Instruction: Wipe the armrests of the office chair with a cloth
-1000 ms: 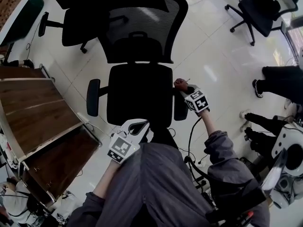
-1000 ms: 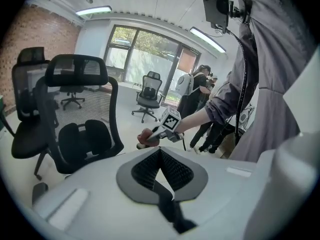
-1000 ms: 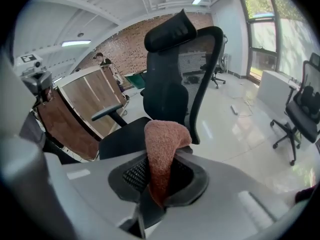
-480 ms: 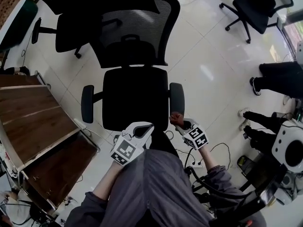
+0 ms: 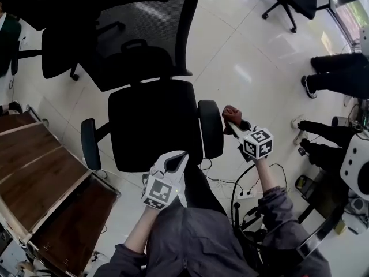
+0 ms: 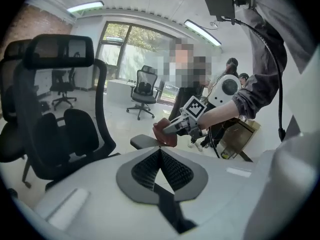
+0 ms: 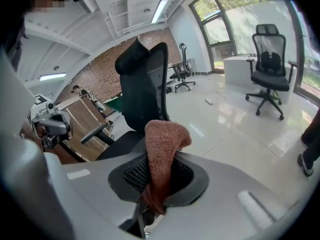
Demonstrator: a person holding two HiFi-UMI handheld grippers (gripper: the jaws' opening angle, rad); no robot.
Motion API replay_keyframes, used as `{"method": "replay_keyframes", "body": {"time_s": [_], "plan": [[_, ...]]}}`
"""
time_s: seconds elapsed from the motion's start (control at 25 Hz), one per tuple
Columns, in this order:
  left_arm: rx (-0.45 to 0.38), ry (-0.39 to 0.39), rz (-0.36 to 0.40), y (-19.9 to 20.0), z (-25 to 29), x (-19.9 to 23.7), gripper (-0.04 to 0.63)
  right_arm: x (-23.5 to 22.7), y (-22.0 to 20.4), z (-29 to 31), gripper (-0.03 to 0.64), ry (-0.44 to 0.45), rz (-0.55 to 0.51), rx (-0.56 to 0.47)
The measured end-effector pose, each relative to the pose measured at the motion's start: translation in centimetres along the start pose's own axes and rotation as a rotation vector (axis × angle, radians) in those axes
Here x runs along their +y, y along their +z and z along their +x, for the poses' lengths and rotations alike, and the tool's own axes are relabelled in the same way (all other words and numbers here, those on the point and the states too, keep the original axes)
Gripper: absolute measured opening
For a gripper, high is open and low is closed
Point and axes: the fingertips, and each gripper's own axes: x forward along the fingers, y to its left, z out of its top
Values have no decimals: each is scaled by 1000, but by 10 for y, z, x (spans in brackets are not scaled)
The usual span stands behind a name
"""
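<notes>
Pale floor tiles surround the chair [image 5: 153, 123], whose armrest [image 5: 211, 128] sits just left of your right gripper [image 5: 232, 120], fingers clenched on the cloth [image 5: 231, 112]; your left gripper [image 5: 176, 159] is clenched shut, empty.

Rough terry cloth [image 7: 162, 149], glossy floor [image 5: 253, 56]

From overhead we look steeply down on the chair [image 5: 153, 123], which both low, close gripper views share.

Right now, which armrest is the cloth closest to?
The armrest at the head view's right: the red-brown cloth in the right claw is beside it. The other armrest lies across the seat.
</notes>
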Motion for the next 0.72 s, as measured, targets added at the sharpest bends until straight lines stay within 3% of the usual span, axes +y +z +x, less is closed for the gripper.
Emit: {"method": "replay_keyframes", "body": {"time_s": [0.24, 0.44, 0.72], "plan": [[-25, -32, -57, -22, 12, -2, 15, -38, -41, 36, 57, 0, 76, 50], [-7, -12, -72, -41, 2, -4, 15, -44, -62, 98, 57, 40, 164, 77], [-6, -36, -62, -35, -3, -23, 15, -51, -75, 130, 57, 54, 242, 135]]}}
